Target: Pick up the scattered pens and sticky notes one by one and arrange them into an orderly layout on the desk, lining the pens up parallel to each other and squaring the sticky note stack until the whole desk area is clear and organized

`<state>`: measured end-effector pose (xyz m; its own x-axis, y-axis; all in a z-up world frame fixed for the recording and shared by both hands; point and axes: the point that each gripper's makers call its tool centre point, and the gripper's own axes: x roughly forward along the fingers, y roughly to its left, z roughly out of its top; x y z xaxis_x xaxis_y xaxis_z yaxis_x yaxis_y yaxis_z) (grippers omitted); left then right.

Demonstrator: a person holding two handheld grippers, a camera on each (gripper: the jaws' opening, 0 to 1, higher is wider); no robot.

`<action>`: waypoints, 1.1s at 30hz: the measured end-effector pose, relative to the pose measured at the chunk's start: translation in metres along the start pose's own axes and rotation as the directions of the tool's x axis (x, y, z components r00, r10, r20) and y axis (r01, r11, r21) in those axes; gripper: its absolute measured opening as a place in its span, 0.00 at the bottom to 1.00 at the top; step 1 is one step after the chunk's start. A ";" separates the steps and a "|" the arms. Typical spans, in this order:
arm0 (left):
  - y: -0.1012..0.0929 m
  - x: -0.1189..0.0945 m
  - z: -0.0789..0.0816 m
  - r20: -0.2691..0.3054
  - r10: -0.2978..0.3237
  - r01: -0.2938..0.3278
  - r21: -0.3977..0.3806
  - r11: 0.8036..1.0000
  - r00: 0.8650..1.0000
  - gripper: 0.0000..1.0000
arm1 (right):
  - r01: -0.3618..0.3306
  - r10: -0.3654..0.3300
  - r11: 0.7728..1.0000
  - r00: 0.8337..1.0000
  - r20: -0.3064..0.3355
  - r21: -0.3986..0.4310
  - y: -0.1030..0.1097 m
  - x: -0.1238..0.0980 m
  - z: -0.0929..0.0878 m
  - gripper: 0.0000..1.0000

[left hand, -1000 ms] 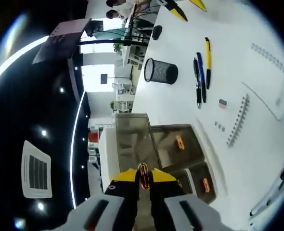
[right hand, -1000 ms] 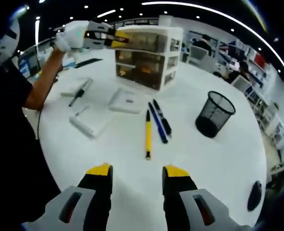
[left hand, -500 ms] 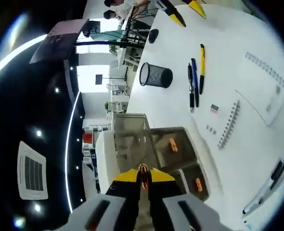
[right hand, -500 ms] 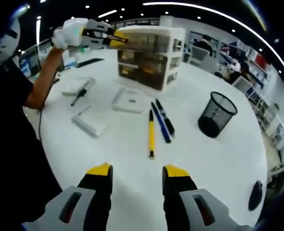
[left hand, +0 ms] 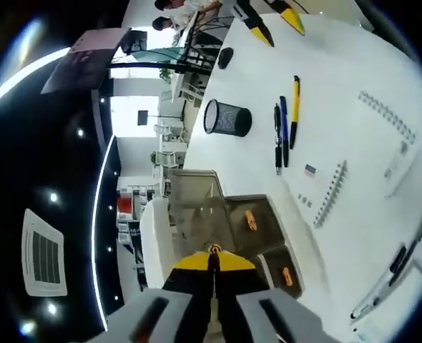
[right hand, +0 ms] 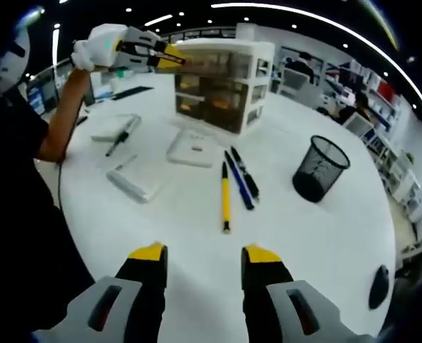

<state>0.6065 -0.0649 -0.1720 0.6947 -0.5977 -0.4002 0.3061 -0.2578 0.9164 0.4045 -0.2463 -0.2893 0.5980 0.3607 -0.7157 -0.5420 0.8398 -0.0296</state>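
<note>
Three pens lie side by side on the white desk: a yellow pen (right hand: 225,200), a blue pen (right hand: 237,182) and a black pen (right hand: 244,174). The left gripper view has the same yellow pen (left hand: 295,103), blue pen (left hand: 285,132) and black pen (left hand: 277,139). My left gripper (left hand: 212,260) is shut on a small orange paper clip (left hand: 213,249), held above a clear drawer unit (left hand: 229,214). In the right gripper view a gloved hand holds that left gripper (right hand: 169,58) beside the drawer unit (right hand: 225,78). My right gripper (right hand: 204,254) hangs open over the near desk, short of the pens.
A black mesh cup (right hand: 320,168) stands right of the pens. A spiral notebook (right hand: 193,148), a white pad (right hand: 136,182) and a marker on another pad (right hand: 118,136) lie to the left. A black mouse (right hand: 378,287) sits near the desk's right edge.
The left gripper has risen a little above the drawer unit, and less of the clip shows at its tips. The pens and the right gripper have stayed put.
</note>
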 end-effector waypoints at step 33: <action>-0.005 -0.006 0.014 0.214 0.338 -0.376 0.172 0.911 0.916 0.11 | -0.012 0.011 1.000 0.998 0.066 0.003 0.004 -0.003 0.002 0.40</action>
<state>0.5921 -0.0705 -0.1742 0.6009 -0.7973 -0.0560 -0.0942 -0.1402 0.9856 0.4020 -0.2430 -0.2856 0.6294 0.3961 -0.6686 -0.5469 0.8370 -0.0189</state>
